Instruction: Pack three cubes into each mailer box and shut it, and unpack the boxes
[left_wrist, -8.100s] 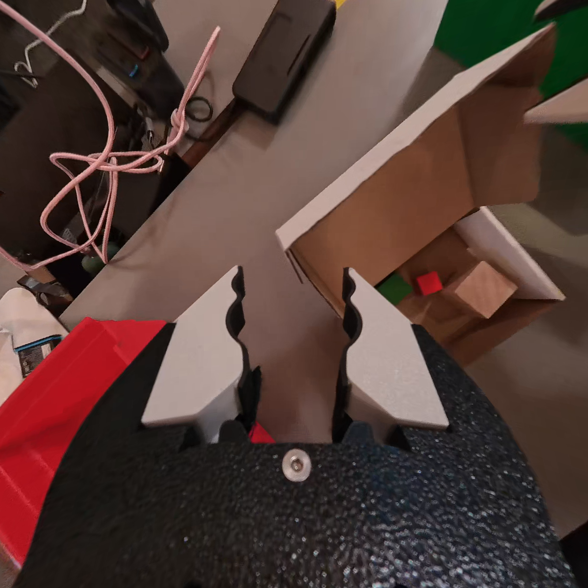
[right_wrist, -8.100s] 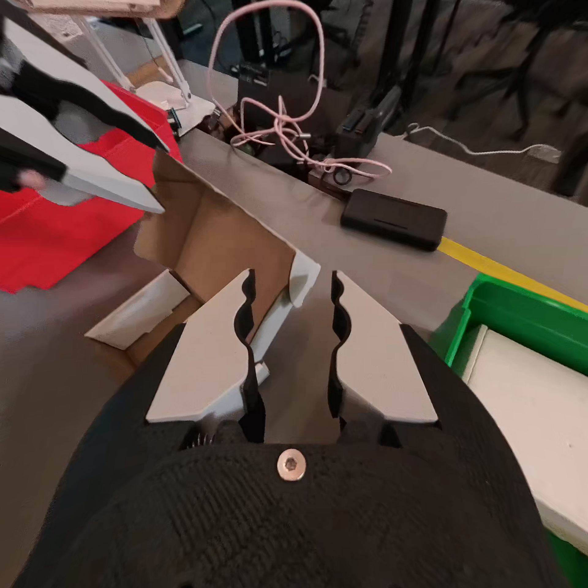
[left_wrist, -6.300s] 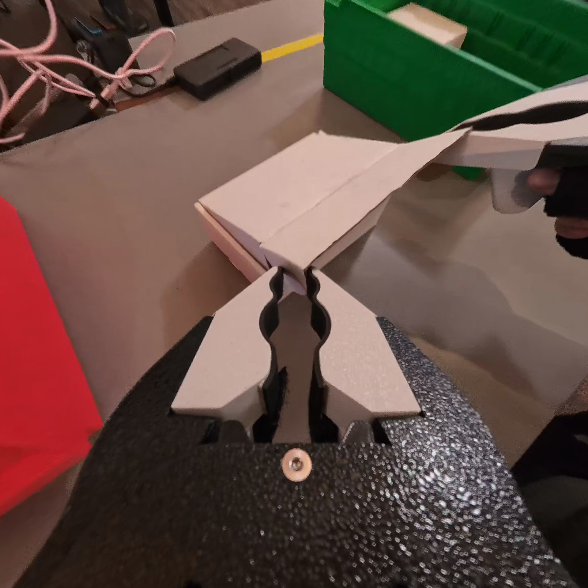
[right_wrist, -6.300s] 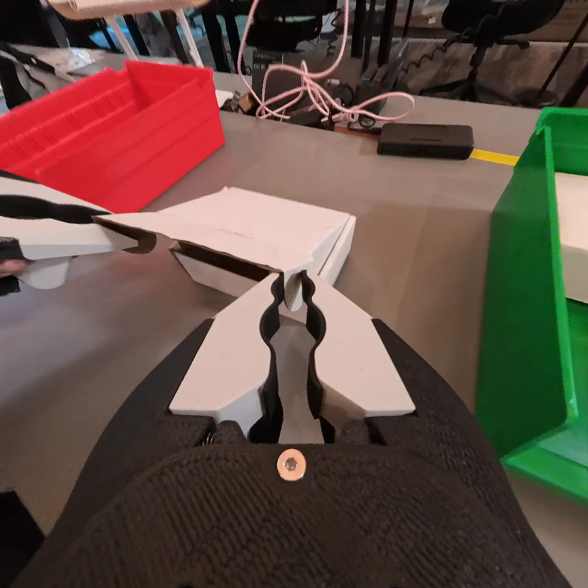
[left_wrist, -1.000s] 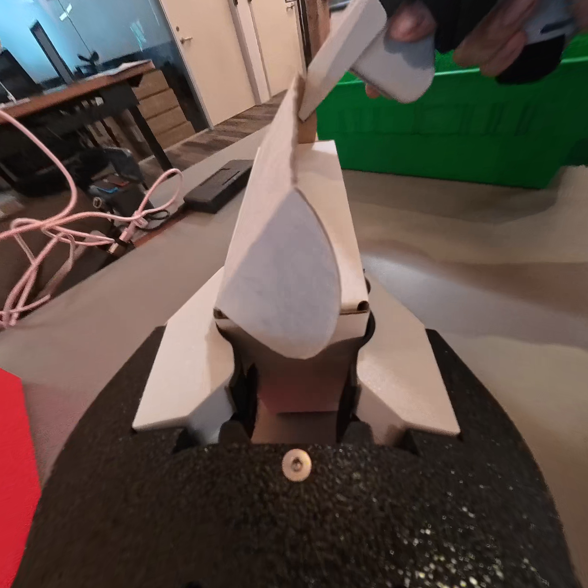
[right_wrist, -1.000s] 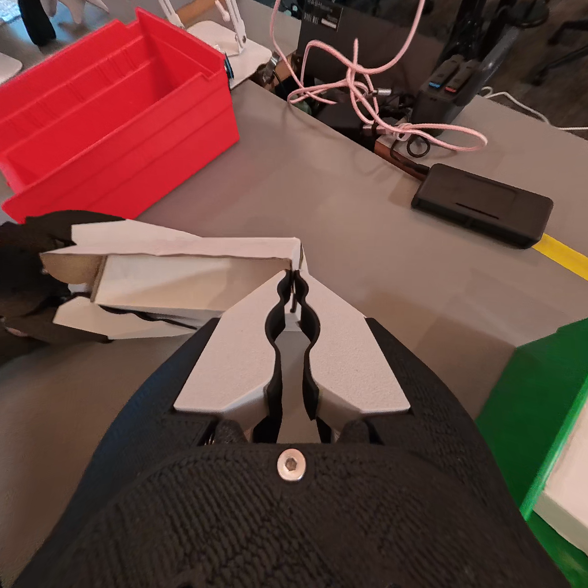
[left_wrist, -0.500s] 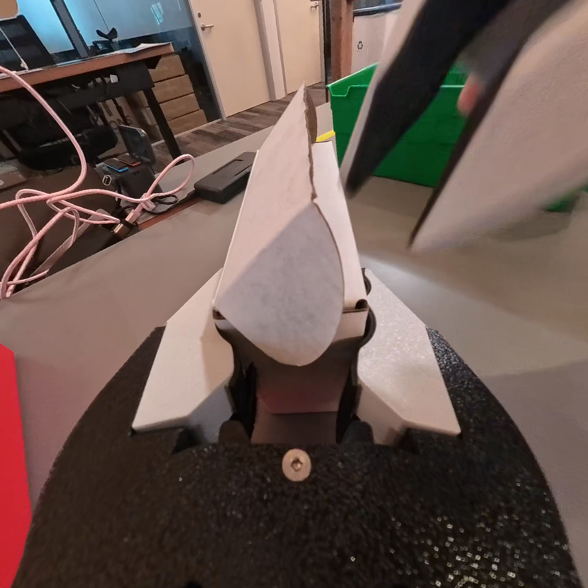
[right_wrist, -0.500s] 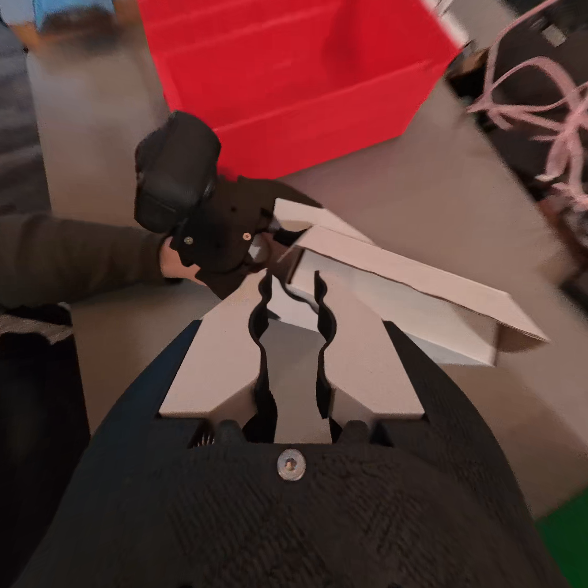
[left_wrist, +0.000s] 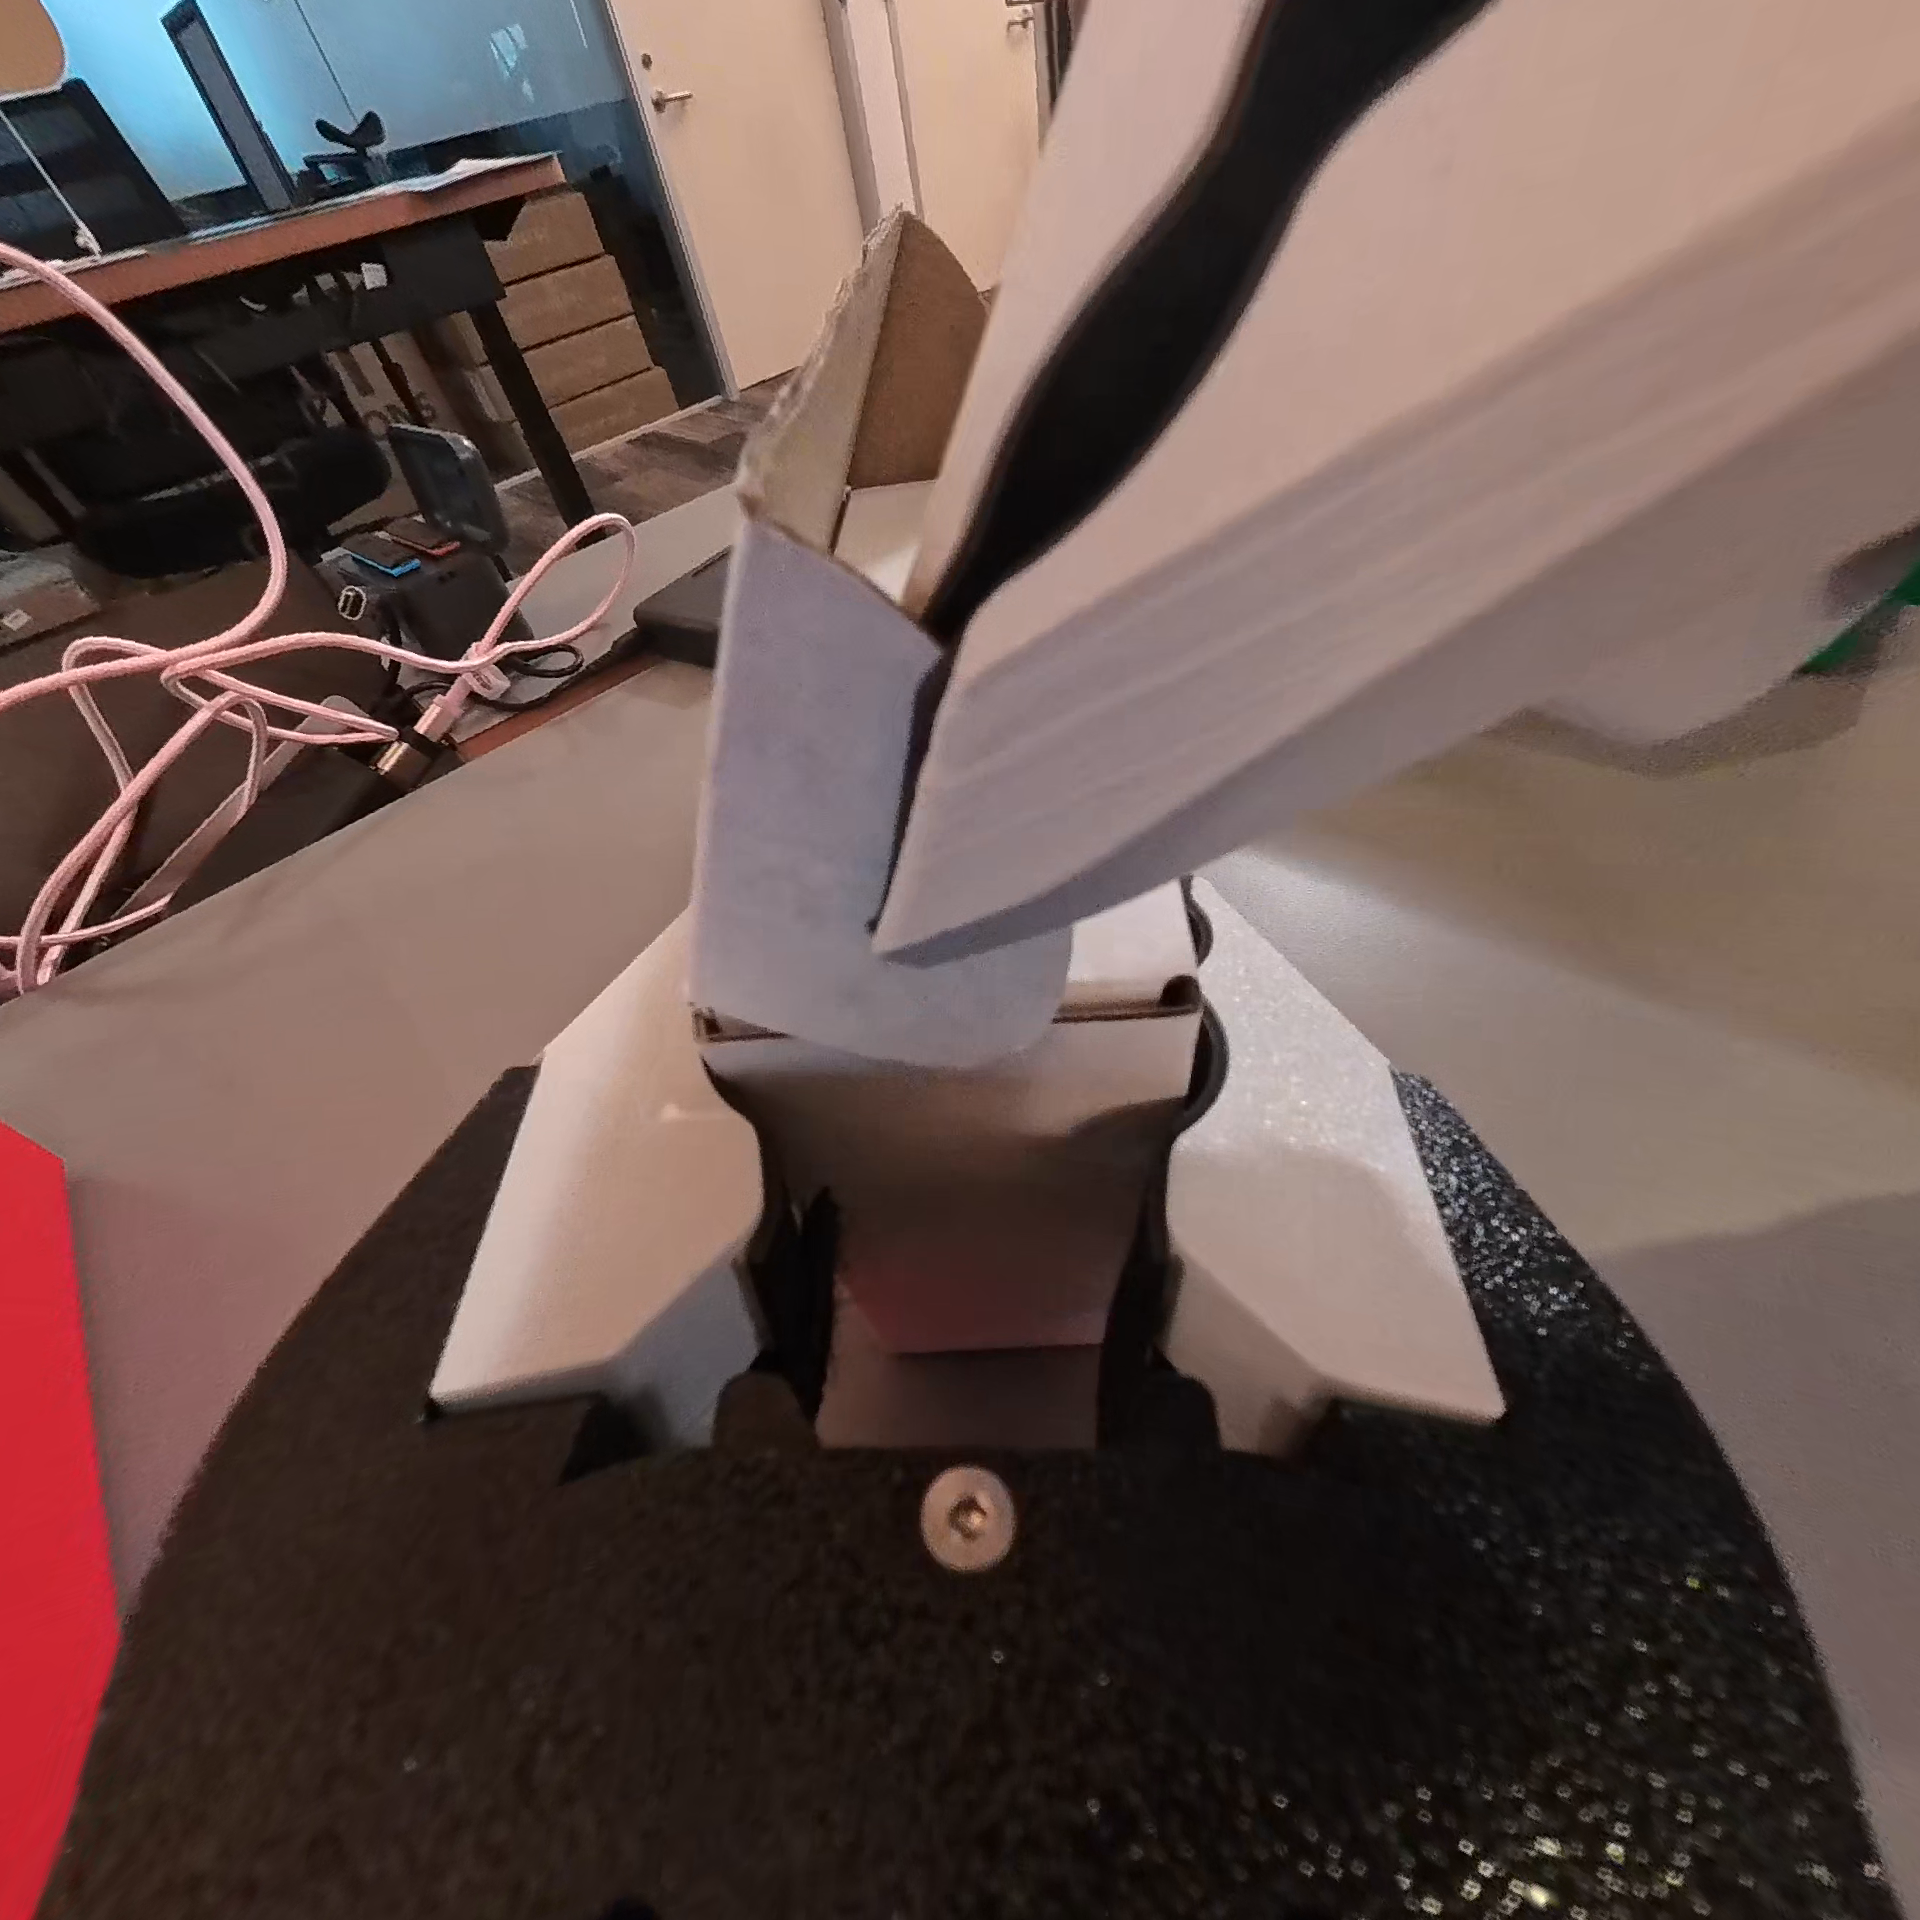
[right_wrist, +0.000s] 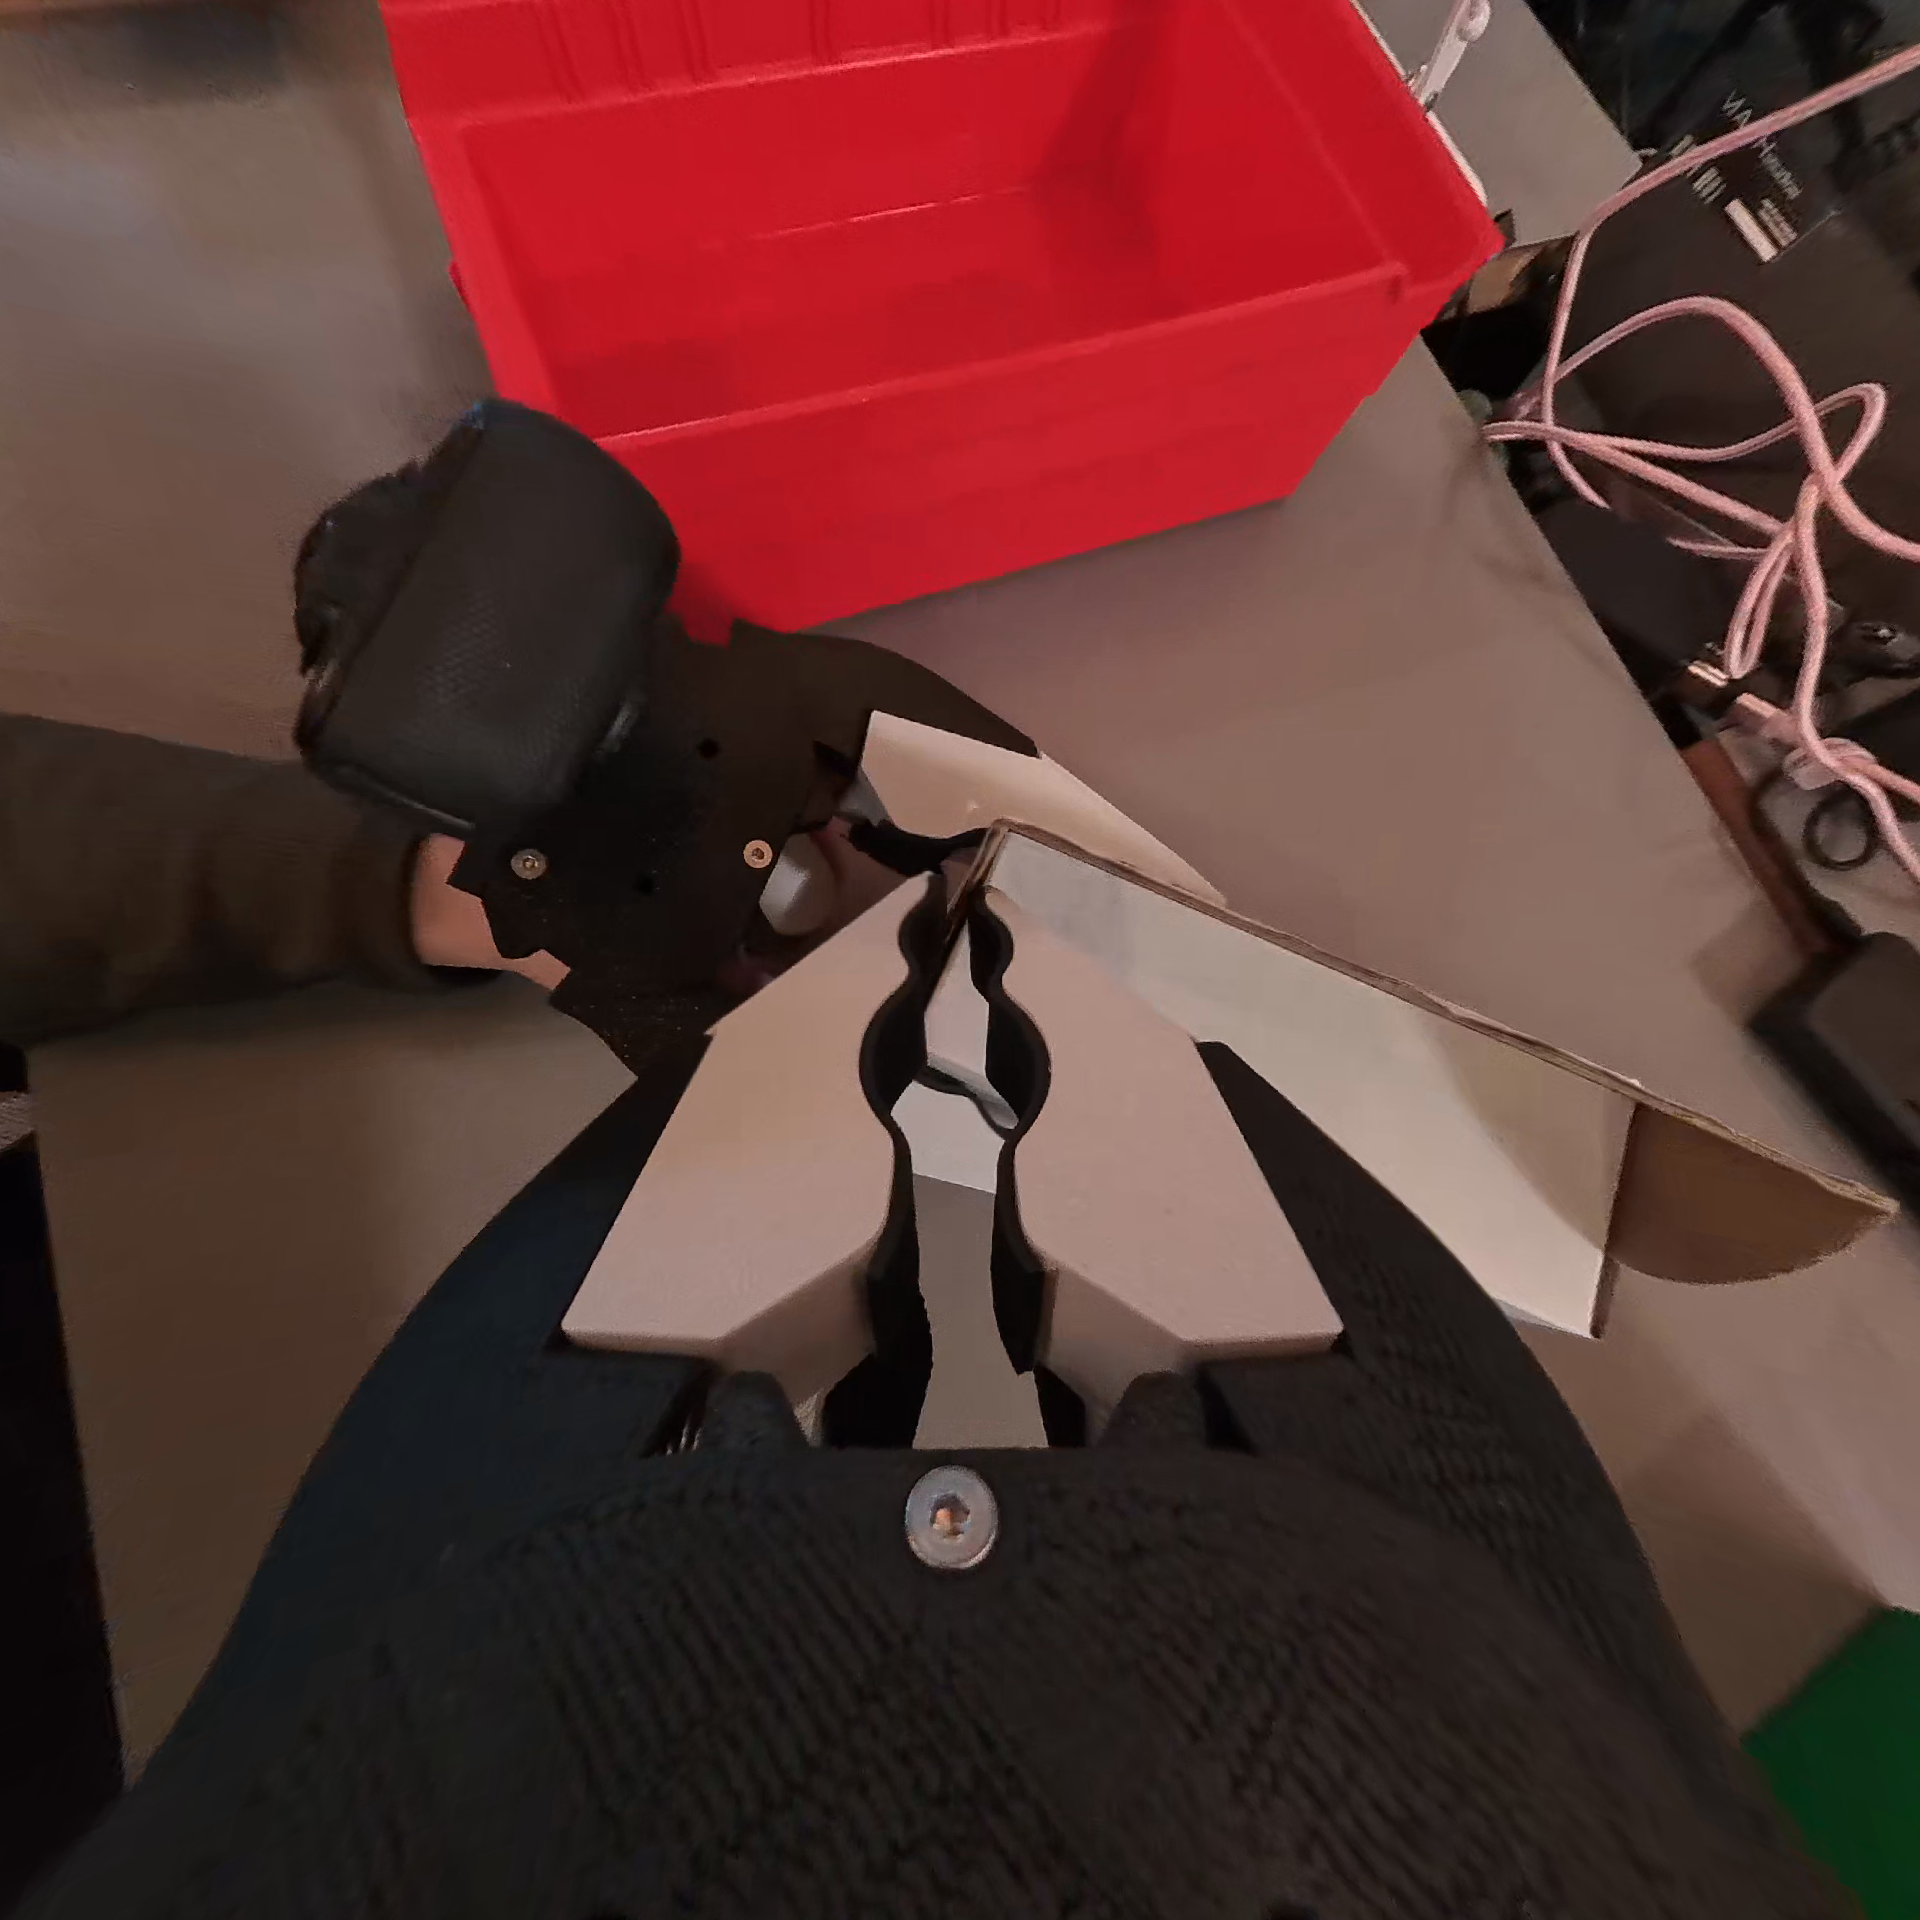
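You had one box (right_wrist: 1226, 1049) in hand on the grey table (right_wrist: 1351, 727), its lid flap still sprung up from the body, so I judged the closing unfinished. No cubes showed in either view, so I cannot tell whether this box was packed. The red bin (right_wrist: 935, 260) behind it looked empty, and a green bin showed only as a sliver at the edge. Other boxes, and any unpacking, appeared to be left.

Your left gripper (left_wrist: 951, 997) lay low and level along the table, jaws spread wide and clamped across the narrow end of the box, both pads pressed to its side walls; your sleeve trailed off behind it. Your right gripper (right_wrist: 951, 894) came down at a steep angle from above, jaws pinched together on the near corner of the raised flap, where its rounded ear (left_wrist: 831, 831) folded off. In the left view that gripper loomed large and blurred, right above the box end.
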